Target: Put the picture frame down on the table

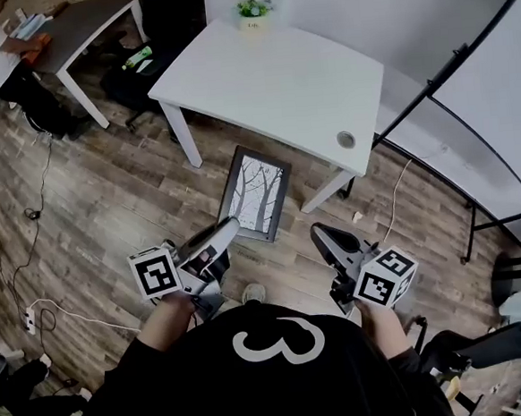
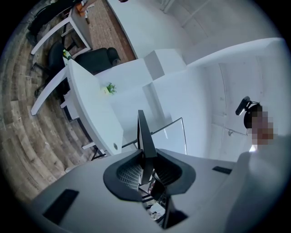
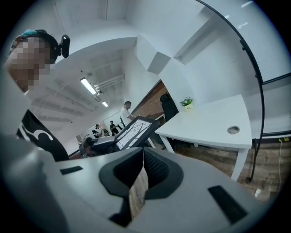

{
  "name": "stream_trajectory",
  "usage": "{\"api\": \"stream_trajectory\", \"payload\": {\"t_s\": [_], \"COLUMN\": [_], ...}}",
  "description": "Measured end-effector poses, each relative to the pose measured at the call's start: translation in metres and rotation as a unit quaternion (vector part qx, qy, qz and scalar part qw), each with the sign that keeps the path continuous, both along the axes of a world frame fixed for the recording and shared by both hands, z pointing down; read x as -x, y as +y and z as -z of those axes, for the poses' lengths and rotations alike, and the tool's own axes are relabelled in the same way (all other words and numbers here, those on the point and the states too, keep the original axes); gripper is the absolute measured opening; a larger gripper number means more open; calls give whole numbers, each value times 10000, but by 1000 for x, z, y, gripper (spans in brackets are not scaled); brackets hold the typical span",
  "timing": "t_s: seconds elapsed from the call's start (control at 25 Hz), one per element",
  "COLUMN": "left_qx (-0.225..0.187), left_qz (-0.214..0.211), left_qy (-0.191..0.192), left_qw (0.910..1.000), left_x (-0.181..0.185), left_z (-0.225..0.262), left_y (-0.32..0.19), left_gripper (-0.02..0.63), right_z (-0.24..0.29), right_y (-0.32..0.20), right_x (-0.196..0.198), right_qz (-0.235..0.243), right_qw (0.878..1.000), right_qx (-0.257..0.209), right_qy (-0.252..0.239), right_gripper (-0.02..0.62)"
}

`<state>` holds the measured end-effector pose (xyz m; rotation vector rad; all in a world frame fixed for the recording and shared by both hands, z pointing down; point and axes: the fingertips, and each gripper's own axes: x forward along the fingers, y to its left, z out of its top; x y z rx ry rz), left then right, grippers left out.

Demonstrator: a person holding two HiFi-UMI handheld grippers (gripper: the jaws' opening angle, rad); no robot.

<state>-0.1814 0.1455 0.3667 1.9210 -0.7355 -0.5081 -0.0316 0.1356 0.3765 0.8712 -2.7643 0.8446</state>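
Note:
The picture frame (image 1: 256, 194), black-edged with a bare-tree print, hangs in the air above the wooden floor, in front of the white table (image 1: 278, 85). My left gripper (image 1: 226, 229) is shut on its near left edge. In the left gripper view the frame (image 2: 144, 136) stands edge-on between the pads, with the table (image 2: 91, 104) beyond it. My right gripper (image 1: 320, 235) is to the right of the frame, apart from it and shut with nothing in it. In the right gripper view the frame (image 3: 134, 129) shows to the left, past the closed jaws (image 3: 142, 155).
A small potted plant (image 1: 253, 10) stands at the table's far edge, and a cable hole (image 1: 346, 139) sits near its right corner. A whiteboard on a black stand (image 1: 495, 112) is at the right. A person sits at another desk (image 1: 84, 23) far left; a black chair (image 1: 138, 78) stands nearby.

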Motion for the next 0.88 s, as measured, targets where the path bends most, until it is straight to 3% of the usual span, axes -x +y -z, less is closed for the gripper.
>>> {"api": "stream_trajectory", "payload": {"t_s": [0.12,0.28,0.44,0.72,0.88], "left_qx": [-108,80,-172,16,85], "left_qz": [49,16,-47,54,113], "left_qy": [55,256,196,198,86], "left_qw": [9999,9996,9996,9998,9999], "left_x": [5,4,4,4,-4], "left_z": [0,-3,8,-2,7], "left_y": [-6,-3,-5,-8,-55], "left_gripper": [81,81,83,81,82], "right_z": [3,11,21,11,13], "right_y": [-2,2,-1,-4,-54], "right_x": [4,13,12,7,-9], "right_qz": [18,76,12,-35,-98], "right_qw": [9999,9995,9992,9991,9994], "right_qx": [-109,-251,-396,-420,-288], "right_qy": [87,175,109,-54,-186], "right_gripper": [23,23,23,23,23]}}
